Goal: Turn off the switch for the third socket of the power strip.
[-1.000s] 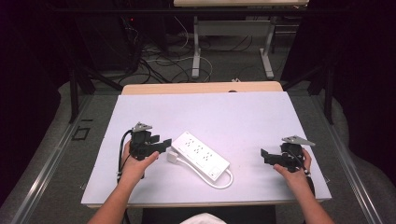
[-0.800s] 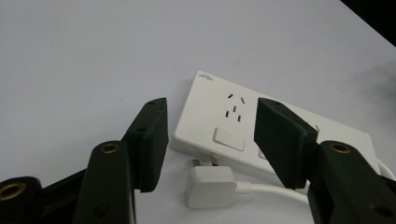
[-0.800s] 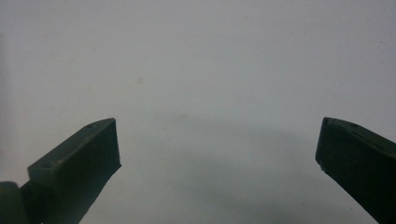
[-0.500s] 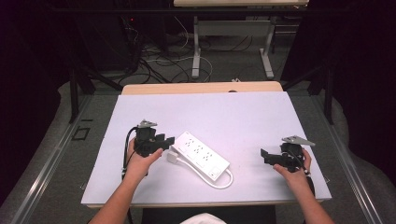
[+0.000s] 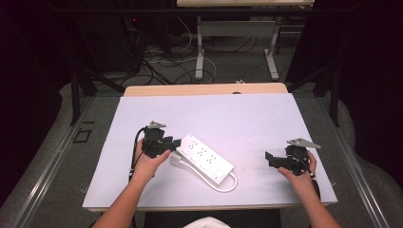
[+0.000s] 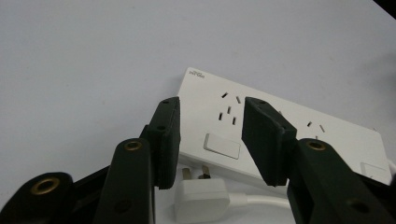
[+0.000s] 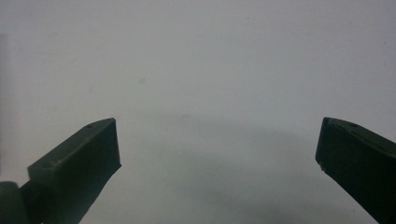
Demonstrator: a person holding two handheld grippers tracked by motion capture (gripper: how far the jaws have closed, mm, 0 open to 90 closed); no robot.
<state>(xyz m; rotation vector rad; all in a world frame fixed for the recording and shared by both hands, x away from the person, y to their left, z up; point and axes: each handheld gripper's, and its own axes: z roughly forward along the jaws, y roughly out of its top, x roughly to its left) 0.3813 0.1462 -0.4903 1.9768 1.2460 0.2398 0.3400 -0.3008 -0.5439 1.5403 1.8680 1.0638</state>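
Now the left claw [image 6: 210, 135] stands partly open, and its jaws have just been closing; between them, seen along the jaws, lie the near end of the white power strip [image 6: 280, 135] and, lower down, its white plug [image 6: 201, 198], but the pads press on neither. In the high view the left claw [image 5: 175, 142] sits just beside the upper-left end of the power strip [image 5: 205, 156], with the plug [image 5: 177, 160] lying flat on the worktop [image 5: 247, 118] close under the jaws, its pins turned toward the strip. The strip lies flat with its sockets up, its long axis running on a diagonal from the upper left, near the left claw, down to the lower right, where the white cord [image 5: 228, 184] leaves the end and loops back along the near side. The right claw [image 5: 269, 158] rests well apart from the strip at the right side of the worktop, pointing left toward it; its jaws stand wide open over bare worktop [image 7: 210, 93] with nothing between them.
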